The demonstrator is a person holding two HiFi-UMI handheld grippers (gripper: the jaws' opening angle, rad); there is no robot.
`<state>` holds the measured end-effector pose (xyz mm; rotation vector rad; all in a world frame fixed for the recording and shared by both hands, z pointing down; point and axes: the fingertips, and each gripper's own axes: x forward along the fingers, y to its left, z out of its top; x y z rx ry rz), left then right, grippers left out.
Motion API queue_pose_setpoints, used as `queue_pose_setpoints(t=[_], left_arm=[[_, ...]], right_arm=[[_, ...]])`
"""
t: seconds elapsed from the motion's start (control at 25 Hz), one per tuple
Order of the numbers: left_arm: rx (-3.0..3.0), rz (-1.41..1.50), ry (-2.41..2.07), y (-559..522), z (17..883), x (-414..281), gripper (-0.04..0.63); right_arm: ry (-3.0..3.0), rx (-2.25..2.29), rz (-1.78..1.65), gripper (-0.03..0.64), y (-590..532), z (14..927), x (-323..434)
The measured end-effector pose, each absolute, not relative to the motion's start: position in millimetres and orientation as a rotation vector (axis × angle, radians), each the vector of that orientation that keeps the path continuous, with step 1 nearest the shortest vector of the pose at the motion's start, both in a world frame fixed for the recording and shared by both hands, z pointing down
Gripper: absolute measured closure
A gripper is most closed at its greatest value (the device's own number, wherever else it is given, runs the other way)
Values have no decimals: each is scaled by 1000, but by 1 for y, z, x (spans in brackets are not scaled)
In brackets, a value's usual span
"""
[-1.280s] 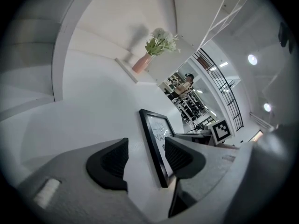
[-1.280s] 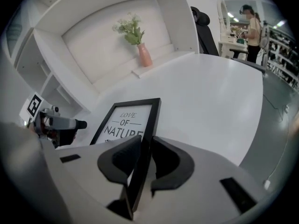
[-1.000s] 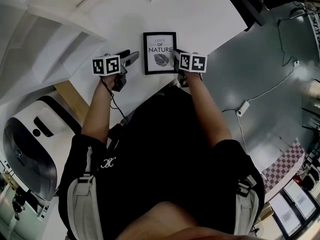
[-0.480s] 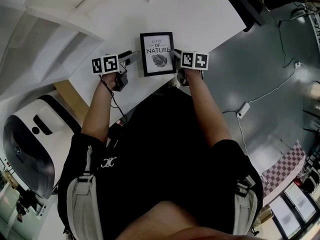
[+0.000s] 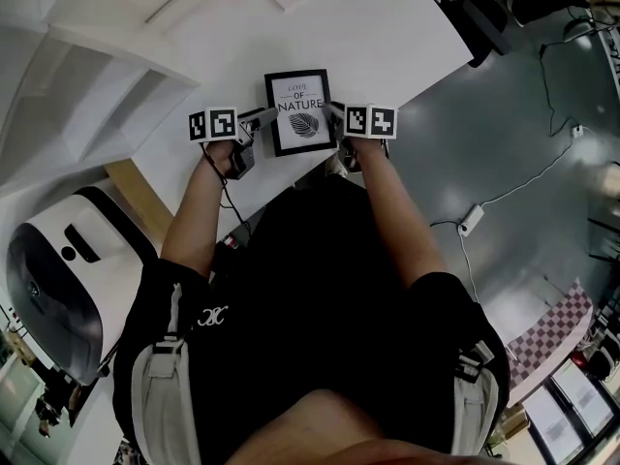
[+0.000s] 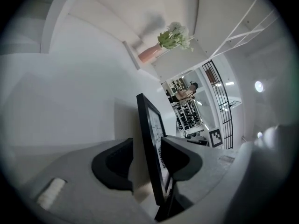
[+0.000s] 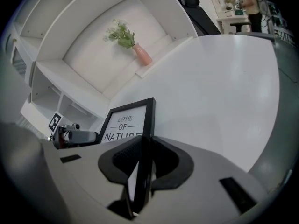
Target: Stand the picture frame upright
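White worktop (image 5: 387, 27) below white shelves (image 5: 116, 56). The frame (image 5: 298, 111) sits near its front edge between both claws. The right claw (image 5: 336, 114) is clamped on its right edge. The left claw (image 5: 258, 117) has just been closing around its left edge, with a gap still showing.

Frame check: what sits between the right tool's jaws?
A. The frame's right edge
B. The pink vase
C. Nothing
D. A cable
A: in the right gripper view the right tool is closed on the side edge of the frame, with both jaws against it.
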<state>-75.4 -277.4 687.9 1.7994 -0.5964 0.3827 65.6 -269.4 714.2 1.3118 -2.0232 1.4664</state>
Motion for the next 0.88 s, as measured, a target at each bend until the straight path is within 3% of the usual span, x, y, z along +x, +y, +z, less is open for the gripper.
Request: queue_pose_setpoints(t=[0.08,0.52,0.88], left_arm=[[1800,384,-580,-275,687,-72,500],[1838,383,-637,-277,671,-72,505],[2060,307,-787,-286,595,-89,506]], right_arm=[[-2026,1302,1465,545,-270,714,66],[-2072,1296,1406,548,-276,711,63],[-2397,1337,919,546,-307,611,45]])
